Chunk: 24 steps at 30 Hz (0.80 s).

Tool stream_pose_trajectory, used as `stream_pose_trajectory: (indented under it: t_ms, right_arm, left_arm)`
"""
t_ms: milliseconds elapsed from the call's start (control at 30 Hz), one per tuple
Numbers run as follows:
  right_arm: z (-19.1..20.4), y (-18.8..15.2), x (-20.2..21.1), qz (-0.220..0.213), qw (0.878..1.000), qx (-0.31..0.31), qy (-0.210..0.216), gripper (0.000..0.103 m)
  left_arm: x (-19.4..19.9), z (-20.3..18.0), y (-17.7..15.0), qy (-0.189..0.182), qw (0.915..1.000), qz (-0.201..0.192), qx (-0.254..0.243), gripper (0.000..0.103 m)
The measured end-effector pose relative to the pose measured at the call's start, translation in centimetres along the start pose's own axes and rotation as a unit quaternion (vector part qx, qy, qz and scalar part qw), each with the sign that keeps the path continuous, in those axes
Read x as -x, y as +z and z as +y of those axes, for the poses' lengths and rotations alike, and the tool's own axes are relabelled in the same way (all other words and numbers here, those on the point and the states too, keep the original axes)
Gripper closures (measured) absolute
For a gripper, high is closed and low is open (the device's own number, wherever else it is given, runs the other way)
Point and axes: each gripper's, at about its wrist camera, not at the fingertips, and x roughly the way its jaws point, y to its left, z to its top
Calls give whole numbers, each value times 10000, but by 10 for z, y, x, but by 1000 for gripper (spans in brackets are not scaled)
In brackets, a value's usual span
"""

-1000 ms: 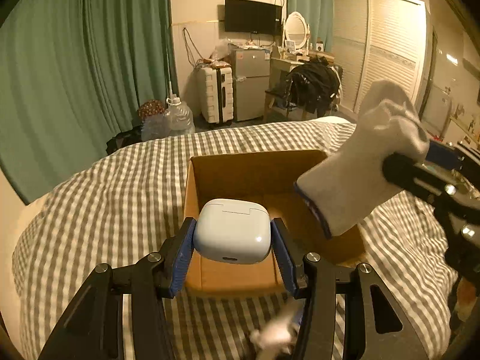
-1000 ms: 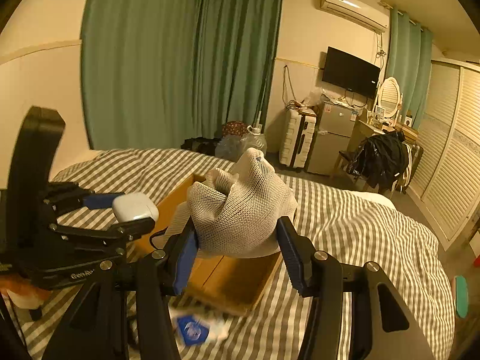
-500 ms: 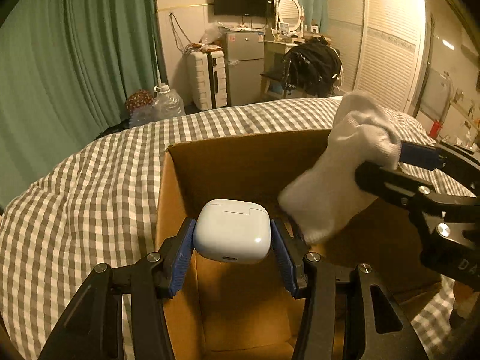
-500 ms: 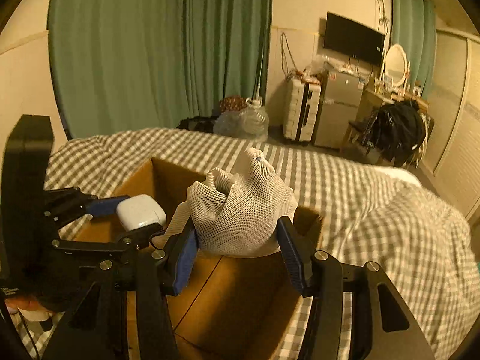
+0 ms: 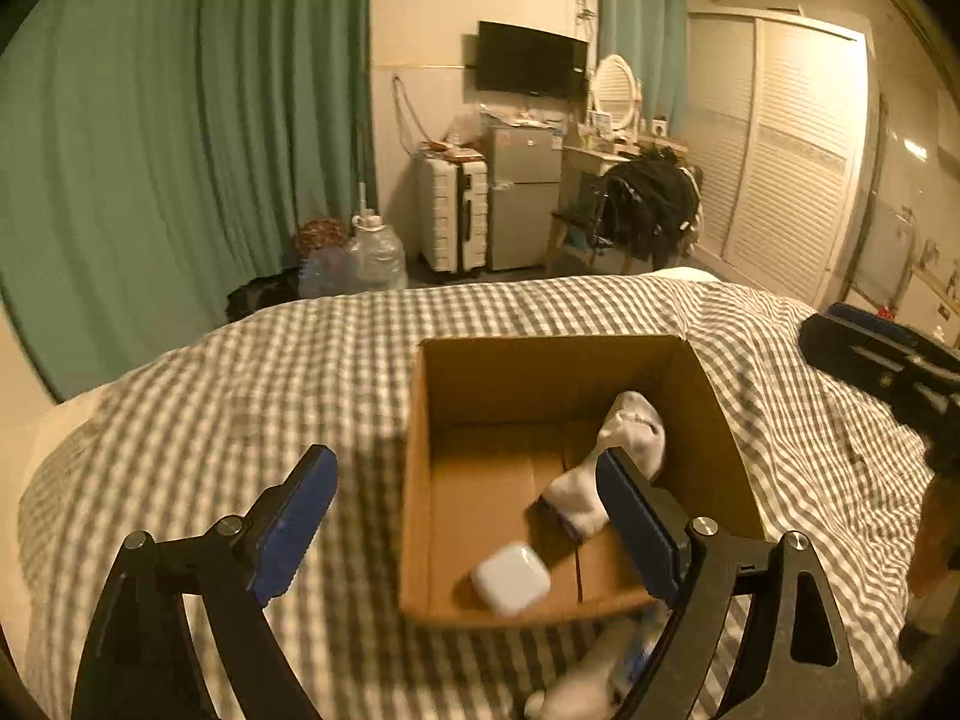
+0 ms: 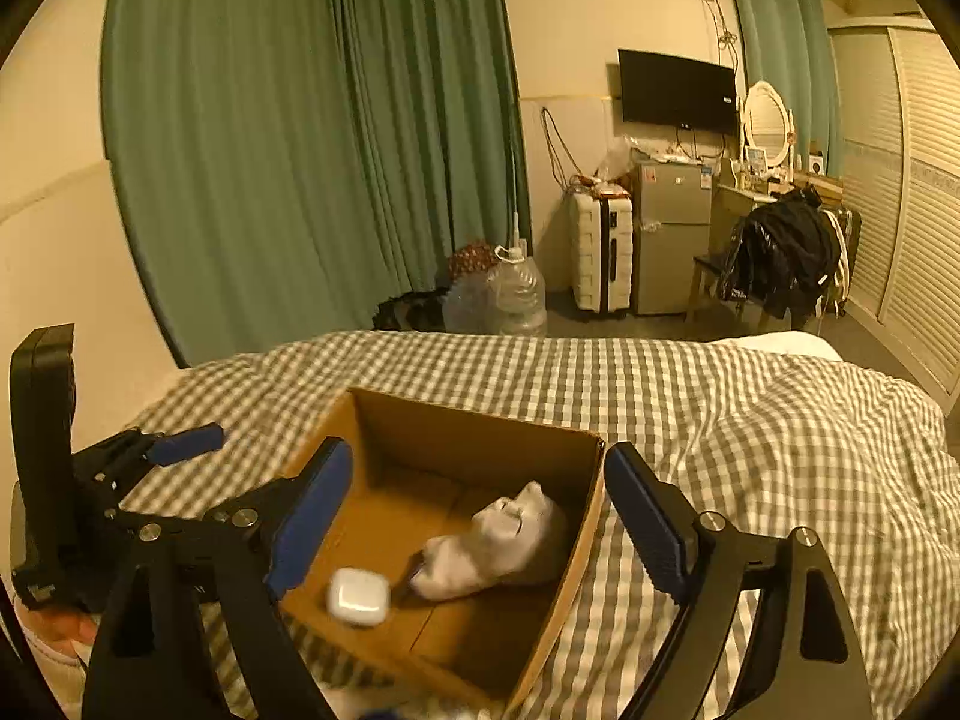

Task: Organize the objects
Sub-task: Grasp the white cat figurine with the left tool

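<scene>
An open cardboard box (image 5: 702,396) (image 6: 480,426) sits on the checked bed. Inside lie a white earbud case (image 5: 511,579) (image 6: 358,596) at the near side and a white sock (image 5: 612,462) (image 6: 492,540) beside it. My left gripper (image 5: 468,528) is open and empty, above the box's near left corner. My right gripper (image 6: 474,522) is open and empty, above the box. The left gripper also shows at the left edge of the right wrist view (image 6: 180,444); the right gripper's body shows at the right of the left wrist view (image 5: 882,360).
The bed has a grey checked cover (image 5: 210,396) (image 6: 750,420). A blurred white item (image 5: 588,684) lies on the cover just in front of the box. Beyond the bed are green curtains, water jugs, a suitcase, a small fridge and a chair with a black jacket.
Both grippers opened and pulled back up. The earbud case dropped from the left gripper and the sock from the right; both now lie in the box.
</scene>
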Motion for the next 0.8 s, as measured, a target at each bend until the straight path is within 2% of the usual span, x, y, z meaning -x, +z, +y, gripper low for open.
stream_pose_trajectory:
  t_ms: [233, 433, 567, 700, 800]
  right_arm:
    - [29, -2, 72, -42, 9996, 284, -4, 14]
    - [52, -26, 104, 52, 9987, 508, -23, 13]
    - [60, -64, 105, 316, 9982, 504, -3, 13]
    - [61, -108, 90, 595, 9974, 414, -20, 13]
    - [59, -136, 73, 835, 9961, 293, 52, 13]
  left_arm:
    - [56, 9, -33, 329, 9994, 87, 25, 12]
    - [69, 2, -86, 270, 9988, 390, 119, 12]
    - [57, -11, -128, 314, 9967, 743, 34, 12]
    - [44, -22, -159, 318, 9945, 990, -93, 12]
    - [37, -27, -177, 33, 9920, 1252, -134, 12]
